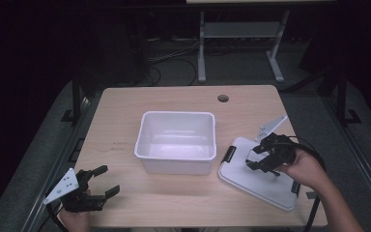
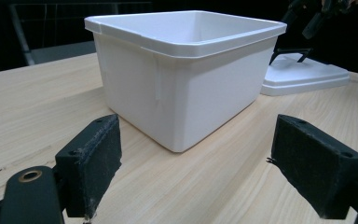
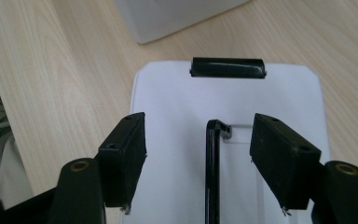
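The pale wood-grain table [image 1: 125, 121] carries a smooth white rectangular plastic tub [image 1: 176, 141] at center. At 4 o'clock lies its flat white lid [image 1: 256, 181] with a black handle [image 3: 212, 172]. Above it, the right gripper [image 1: 256, 157] spreads its 2 jaws wide, handle between, untouched. At 8 o'clock, the left gripper [image 1: 101, 181] gapes empty.

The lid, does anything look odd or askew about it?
The white lid lies off the empty white bin, flat on the table to its right and skewed to the table's edges. No damage or spill shows.
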A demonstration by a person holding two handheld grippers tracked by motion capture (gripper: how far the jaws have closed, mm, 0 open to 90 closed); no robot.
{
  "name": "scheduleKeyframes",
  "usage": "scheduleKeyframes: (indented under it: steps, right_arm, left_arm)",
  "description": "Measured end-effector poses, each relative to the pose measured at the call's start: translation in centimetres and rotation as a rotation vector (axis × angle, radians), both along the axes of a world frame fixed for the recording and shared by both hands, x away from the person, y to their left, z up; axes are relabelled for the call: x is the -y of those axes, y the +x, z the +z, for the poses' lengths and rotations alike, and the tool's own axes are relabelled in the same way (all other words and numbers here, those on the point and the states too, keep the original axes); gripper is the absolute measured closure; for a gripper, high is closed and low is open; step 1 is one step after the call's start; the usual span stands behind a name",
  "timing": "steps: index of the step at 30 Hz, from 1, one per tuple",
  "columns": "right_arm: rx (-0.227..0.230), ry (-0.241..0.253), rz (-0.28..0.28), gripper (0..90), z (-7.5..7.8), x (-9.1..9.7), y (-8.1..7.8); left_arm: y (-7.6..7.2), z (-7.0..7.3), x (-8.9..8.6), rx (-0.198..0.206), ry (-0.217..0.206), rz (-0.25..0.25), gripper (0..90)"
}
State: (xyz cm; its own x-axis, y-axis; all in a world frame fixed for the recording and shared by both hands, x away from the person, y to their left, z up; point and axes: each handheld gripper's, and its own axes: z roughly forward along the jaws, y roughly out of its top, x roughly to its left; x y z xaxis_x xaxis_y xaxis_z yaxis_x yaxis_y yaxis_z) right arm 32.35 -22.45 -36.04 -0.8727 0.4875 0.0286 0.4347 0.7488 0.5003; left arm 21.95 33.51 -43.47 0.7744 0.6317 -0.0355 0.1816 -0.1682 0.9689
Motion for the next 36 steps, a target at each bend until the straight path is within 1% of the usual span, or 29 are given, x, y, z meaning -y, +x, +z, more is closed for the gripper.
scheduleKeyframes:
  steps: [3,9,10,17,22,27,36]
  right_arm:
    - [-0.005,-0.003,-0.006,35.6,-0.5,0.3,-0.1]
    - [-0.011,0.001,-0.017,36.8,-1.2,0.8,-0.2]
    - [-0.018,0.000,-0.023,37.1,-1.3,0.9,-0.3]
    - [-0.017,0.005,-0.034,39.0,-2.2,1.5,-0.5]
    - [-0.020,0.013,-0.047,42.7,-2.8,1.8,-0.6]
    - [-0.035,0.011,-0.055,46.2,-3.3,2.0,-0.6]
    - [-0.046,0.006,-0.061,53.8,-3.9,2.5,-0.6]
  left_arm:
    - [-0.1,0.0,0.0,0.007,0.004,0.000,15.7]
    - [0.0,0.0,0.1,0.003,0.003,-0.003,15.7]
    - [-0.1,0.0,0.0,0.004,0.004,-0.002,15.7]
    - [0.0,0.0,0.1,0.002,0.005,-0.003,15.7]
    - [0.0,0.0,0.2,0.001,0.009,-0.004,15.7]
    - [0.0,0.0,0.1,0.000,0.007,-0.001,15.7]
    - [0.0,0.0,0.2,0.001,0.008,-0.003,15.7]
